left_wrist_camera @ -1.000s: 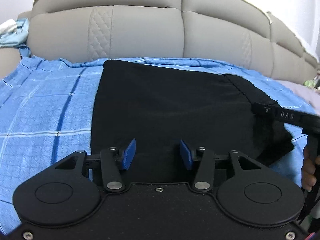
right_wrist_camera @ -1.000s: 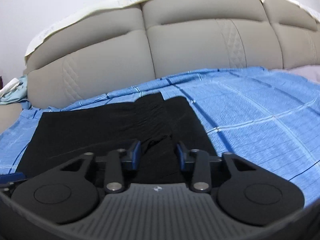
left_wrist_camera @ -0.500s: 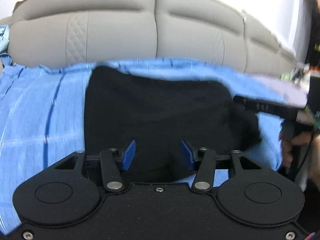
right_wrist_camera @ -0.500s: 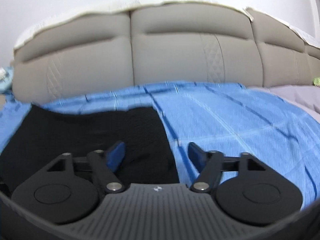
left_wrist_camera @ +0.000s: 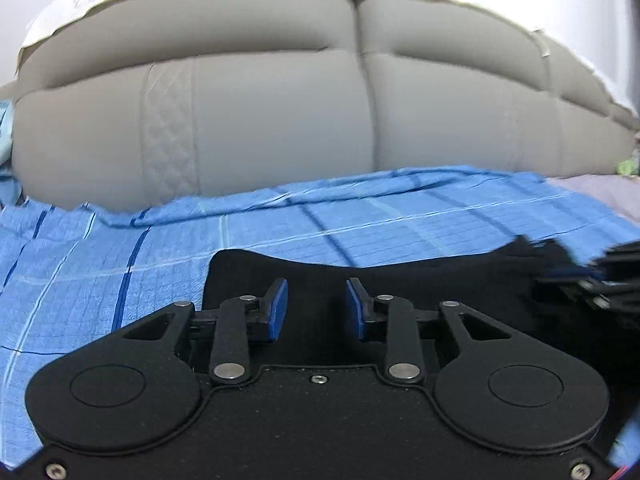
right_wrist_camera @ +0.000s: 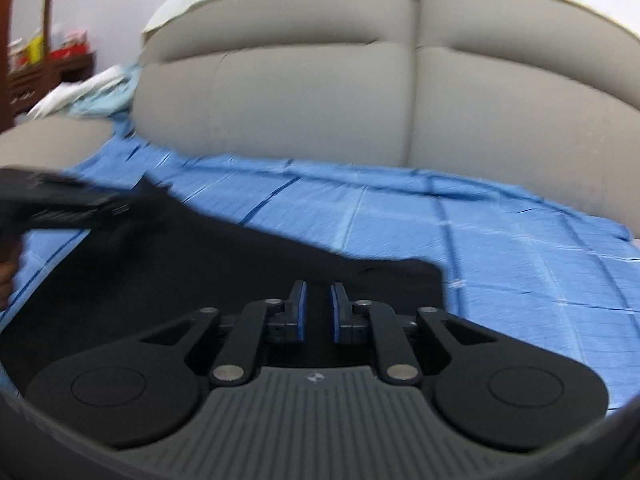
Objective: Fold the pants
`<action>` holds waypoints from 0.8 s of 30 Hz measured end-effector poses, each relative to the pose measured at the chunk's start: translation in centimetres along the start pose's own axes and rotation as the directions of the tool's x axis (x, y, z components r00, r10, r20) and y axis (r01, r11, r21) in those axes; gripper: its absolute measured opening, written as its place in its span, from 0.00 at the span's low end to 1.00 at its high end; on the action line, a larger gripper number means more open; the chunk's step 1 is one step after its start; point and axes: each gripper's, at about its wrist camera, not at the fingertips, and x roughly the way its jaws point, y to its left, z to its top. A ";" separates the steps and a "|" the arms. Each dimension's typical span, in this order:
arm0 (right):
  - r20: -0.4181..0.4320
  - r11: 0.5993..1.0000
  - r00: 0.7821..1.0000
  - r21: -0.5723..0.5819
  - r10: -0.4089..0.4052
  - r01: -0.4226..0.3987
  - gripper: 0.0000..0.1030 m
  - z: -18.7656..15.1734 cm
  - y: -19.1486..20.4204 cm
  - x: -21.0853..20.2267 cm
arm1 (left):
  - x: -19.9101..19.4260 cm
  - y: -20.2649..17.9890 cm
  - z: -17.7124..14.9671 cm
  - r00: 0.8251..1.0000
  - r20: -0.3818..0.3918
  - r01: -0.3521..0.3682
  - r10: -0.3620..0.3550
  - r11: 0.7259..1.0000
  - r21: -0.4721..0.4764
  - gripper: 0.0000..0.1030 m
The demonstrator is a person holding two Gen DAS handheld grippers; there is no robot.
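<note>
The pants (left_wrist_camera: 400,284) are lying flat on the bed sheet (left_wrist_camera: 120,256), toward its near side. The sheet is spreading left, right and far beyond them. The headboard (left_wrist_camera: 280,120) is standing behind the sheet, along its far edge. The left gripper (left_wrist_camera: 316,306) is sitting over the near part of the pants, toward their left end. The right gripper (right_wrist_camera: 319,312) is sitting over them toward their right end. A wooden shelf (right_wrist_camera: 32,60) is standing far left, beside the headboard.
</note>
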 end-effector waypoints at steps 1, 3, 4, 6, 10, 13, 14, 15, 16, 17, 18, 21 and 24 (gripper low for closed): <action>-0.005 1.000 1.000 -0.014 -0.007 0.007 0.20 -0.1 0.4 0.4 | 0.8 0.3 -0.2 1.000 -0.008 -0.012 0.012 1.000 -0.012 0.29; -0.012 0.998 0.999 -0.037 -0.049 0.049 0.29 -0.1 0.4 1.3 | 2.3 1.1 -0.9 0.999 -0.021 -0.030 0.029 0.999 -0.041 0.28; -0.009 0.997 0.998 -0.040 -0.069 0.068 0.26 -0.1 0.3 1.5 | 2.6 1.3 -1.3 0.999 -0.001 -0.040 0.040 0.998 -0.048 0.28; 0.002 0.993 0.994 -0.014 -0.113 0.113 0.24 0.2 -0.3 2.1 | 3.0 1.3 -1.6 0.998 0.007 -0.060 0.060 0.998 -0.037 0.29; 0.005 0.982 0.982 0.021 -0.187 0.186 0.17 0.1 -0.9 2.9 | 3.4 0.9 -1.7 0.997 0.011 -0.080 0.080 0.997 -0.010 0.30; 0.021 0.973 0.973 -0.005 -0.229 0.229 0.17 -0.1 -0.3 3.3 | 3.4 1.1 -1.8 0.997 0.011 -0.076 0.076 0.997 -0.016 0.31; 0.025 0.971 0.971 -0.011 -0.238 0.239 0.17 -0.1 -0.1 3.4 | 3.3 1.1 -1.8 0.997 0.011 -0.074 0.074 0.997 -0.021 0.31; 0.029 0.969 0.969 -0.015 -0.245 0.246 0.17 -0.2 0.0 3.3 | 3.2 1.2 -1.8 0.997 0.011 -0.071 0.072 0.997 -0.024 0.32; 0.032 0.968 0.967 -0.019 -0.251 0.252 0.17 -0.3 0.1 3.3 | 3.2 1.2 -1.8 0.997 0.011 -0.071 0.071 0.997 -0.026 0.32; 0.033 0.967 0.966 -0.021 -0.255 0.255 0.17 -0.3 0.2 3.3 | 3.1 1.1 -1.8 0.997 0.011 -0.072 0.072 0.997 -0.025 0.32; 0.036 0.966 0.966 -0.025 -0.258 0.259 0.17 -0.4 0.3 3.3 | 3.1 1.1 -1.8 0.997 0.012 -0.075 0.076 0.997 -0.021 0.32; 0.049 0.964 0.964 -0.038 -0.261 0.263 0.20 -0.6 0.6 2.9 | 3.2 0.8 -1.9 0.996 0.012 -0.085 0.086 0.996 -0.007 0.33; 0.098 0.978 0.973 -0.006 -0.209 0.211 0.38 -0.7 1.0 1.0 | 3.2 0.7 -2.0 0.996 0.012 -0.094 0.094 0.996 0.002 0.35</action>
